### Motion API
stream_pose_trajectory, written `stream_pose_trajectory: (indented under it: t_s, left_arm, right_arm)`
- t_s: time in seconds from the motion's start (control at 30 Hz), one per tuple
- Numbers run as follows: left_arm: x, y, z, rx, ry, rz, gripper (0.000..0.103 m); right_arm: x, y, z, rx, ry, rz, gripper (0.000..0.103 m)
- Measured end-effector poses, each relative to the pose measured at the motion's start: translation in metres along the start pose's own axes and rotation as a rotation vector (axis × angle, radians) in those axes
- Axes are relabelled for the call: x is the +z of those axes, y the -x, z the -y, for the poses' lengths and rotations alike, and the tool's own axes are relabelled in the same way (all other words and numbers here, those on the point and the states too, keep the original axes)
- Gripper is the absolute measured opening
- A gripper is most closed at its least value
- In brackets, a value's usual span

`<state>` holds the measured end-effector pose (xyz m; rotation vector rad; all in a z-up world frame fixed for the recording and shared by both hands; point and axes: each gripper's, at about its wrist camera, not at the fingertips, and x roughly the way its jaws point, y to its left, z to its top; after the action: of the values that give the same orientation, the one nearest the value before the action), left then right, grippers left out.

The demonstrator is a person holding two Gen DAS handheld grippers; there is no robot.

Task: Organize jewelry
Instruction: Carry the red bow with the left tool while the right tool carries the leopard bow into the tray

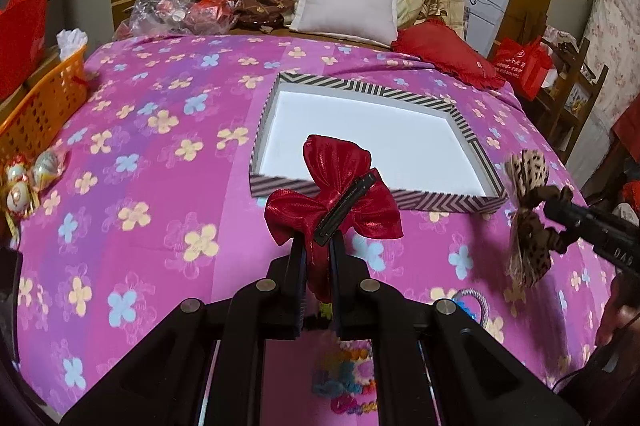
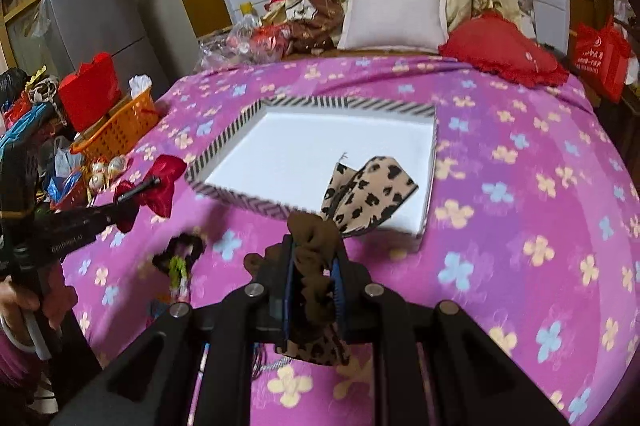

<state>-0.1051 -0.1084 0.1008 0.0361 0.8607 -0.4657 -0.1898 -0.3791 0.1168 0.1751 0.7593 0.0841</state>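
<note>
In the left wrist view, an orange basket (image 1: 44,105) sits at the left edge on the flowered pink bedspread (image 1: 160,153). At lower centre the left gripper (image 1: 318,266) is clenched on a red satin bow clip (image 1: 334,201), its pads pinching the fabric tail below the knot. The bow reads as light, soft and slippery, so the stiff black clip bar (image 1: 346,207) looks the surer place to grip; that bar's long axis runs diagonally, lower left to upper right, and the bow faces away toward the striped tray (image 1: 360,87), which lies just beyond at centre, white floor bare. At the right edge hangs a leopard-print bow scrunchie (image 1: 526,218), held up off the bedspread. In the right wrist view the right gripper (image 2: 314,274) is at bottom centre, jaws grasping the brown gathered band of that scrunchie: light, floppy, not fragile, best taken by the elastic band. Its leopard tails stretch up and right, over the tray's near right corner.
</note>
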Motion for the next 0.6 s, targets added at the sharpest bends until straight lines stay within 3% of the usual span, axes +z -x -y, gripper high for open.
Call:
stream_pose_trajectory:
  t_s: [0.6]
  left_arm:
    - [0.063,-0.058,0.001,0.050,-0.024,-0.005,0.000]
  right_arm:
    - [0.061,-0.049,0.036,-0.043,-0.039,0.038,0.017]
